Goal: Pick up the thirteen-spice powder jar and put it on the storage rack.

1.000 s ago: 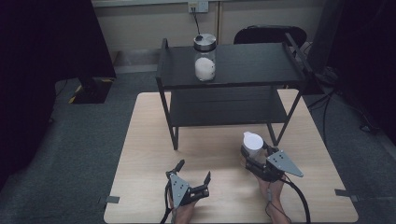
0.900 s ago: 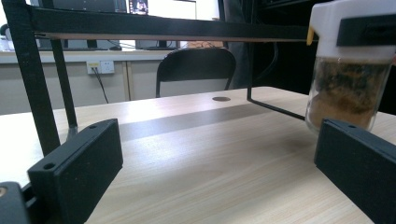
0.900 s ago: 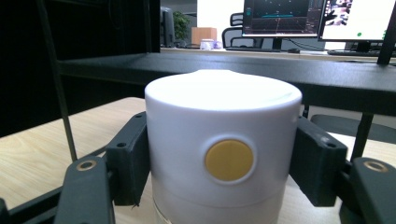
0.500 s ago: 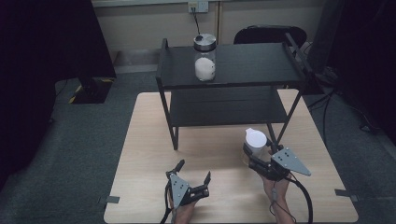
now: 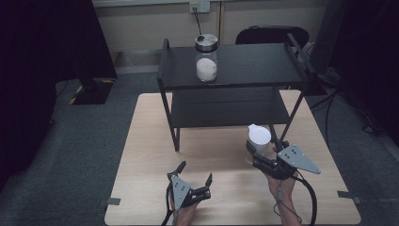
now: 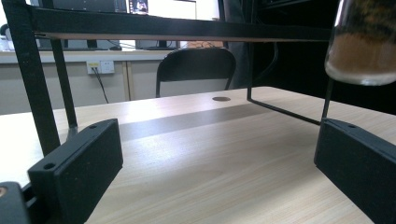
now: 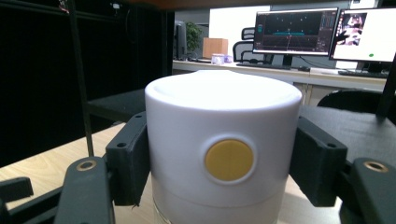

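White-lidded jar (image 5: 259, 137) gripped by the right tongs (image 5: 258, 157) — raised above the worktop (image 5: 146, 141).
It is held before the black shelf rack (image 5: 230, 66); the left tongs (image 5: 194, 173) are spread wide — nothing between them.

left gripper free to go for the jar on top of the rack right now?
Probably yes. The left gripper is open and holds nothing, and the jar stands alone at the front edge of the rack. The right gripper, clamped on the white-lidded container, sits off to the side.
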`<action>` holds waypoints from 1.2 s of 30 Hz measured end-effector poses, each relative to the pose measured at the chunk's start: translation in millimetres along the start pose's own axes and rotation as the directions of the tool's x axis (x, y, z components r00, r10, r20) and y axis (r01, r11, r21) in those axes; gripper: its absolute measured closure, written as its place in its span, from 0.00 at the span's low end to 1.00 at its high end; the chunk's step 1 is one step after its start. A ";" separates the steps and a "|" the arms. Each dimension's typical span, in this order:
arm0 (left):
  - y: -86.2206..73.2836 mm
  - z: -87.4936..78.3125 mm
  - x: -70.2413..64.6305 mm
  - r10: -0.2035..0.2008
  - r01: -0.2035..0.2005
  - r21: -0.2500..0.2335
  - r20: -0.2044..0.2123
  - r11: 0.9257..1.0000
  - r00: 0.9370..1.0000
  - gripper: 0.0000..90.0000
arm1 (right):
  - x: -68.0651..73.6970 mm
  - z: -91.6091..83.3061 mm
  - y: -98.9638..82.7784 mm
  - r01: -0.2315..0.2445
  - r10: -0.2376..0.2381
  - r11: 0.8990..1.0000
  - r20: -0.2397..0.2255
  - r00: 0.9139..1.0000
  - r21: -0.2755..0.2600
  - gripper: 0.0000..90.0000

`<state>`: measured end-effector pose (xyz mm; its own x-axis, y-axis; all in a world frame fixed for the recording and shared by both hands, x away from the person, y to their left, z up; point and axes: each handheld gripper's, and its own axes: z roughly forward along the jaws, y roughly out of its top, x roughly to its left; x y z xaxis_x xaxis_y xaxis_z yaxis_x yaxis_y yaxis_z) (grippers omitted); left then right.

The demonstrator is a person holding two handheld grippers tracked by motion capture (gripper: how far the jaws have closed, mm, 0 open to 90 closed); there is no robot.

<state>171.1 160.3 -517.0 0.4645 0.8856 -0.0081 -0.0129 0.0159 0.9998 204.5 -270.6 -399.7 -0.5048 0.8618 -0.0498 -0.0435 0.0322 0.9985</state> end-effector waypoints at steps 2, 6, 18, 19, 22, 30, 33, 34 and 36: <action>0.0 0.0 0.0 0.000 0.000 0.000 0.000 1.000 1.000 0.01 | -2.4 -0.4 5.2 0.001 -0.001 1.000 -0.006 1.000 -0.004 0.34; 0.0 0.0 0.0 0.000 0.000 0.000 0.000 1.000 1.000 0.01 | -6.6 -0.3 16.2 0.001 -0.001 1.000 -0.012 1.000 -0.005 0.34; -0.1 0.0 0.0 0.000 0.000 0.000 0.000 1.000 1.000 0.01 | -12.9 0.0 44.7 0.002 -0.003 1.000 -0.013 1.000 -0.020 0.34; 0.0 0.0 0.0 0.000 0.000 0.000 0.000 1.000 1.000 0.01 | -13.3 0.5 47.8 0.006 -0.007 1.000 -0.015 1.000 -0.022 0.34; -0.1 0.0 0.0 0.000 0.000 -0.001 0.000 1.000 1.000 0.01 | -13.8 2.5 58.4 0.018 -0.018 0.999 -0.017 1.000 -0.027 0.34; -0.1 0.0 0.0 0.000 0.000 -0.001 0.000 1.000 1.000 0.01 | -18.0 7.0 83.3 0.034 -0.035 0.998 -0.029 0.999 -0.053 0.34; 0.0 0.0 0.0 0.000 0.000 0.000 0.000 1.000 1.000 0.01 | -20.0 9.0 90.8 0.032 -0.034 0.997 -0.033 0.999 -0.065 0.34; 0.0 0.0 0.0 0.000 0.000 0.000 0.000 1.000 1.000 0.01 | -20.4 9.7 93.3 0.032 -0.034 0.997 -0.033 0.999 -0.069 0.34; -0.1 0.0 0.0 0.000 0.000 0.000 0.000 1.000 1.000 0.01 | -22.2 11.4 99.4 0.029 -0.032 0.997 -0.037 0.999 -0.068 0.34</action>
<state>171.1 160.2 -517.0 0.4642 0.8857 -0.0079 -0.0134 0.0160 0.9998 221.3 -280.8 -299.1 -0.5351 0.8408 -0.0822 -0.1163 0.0231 0.9929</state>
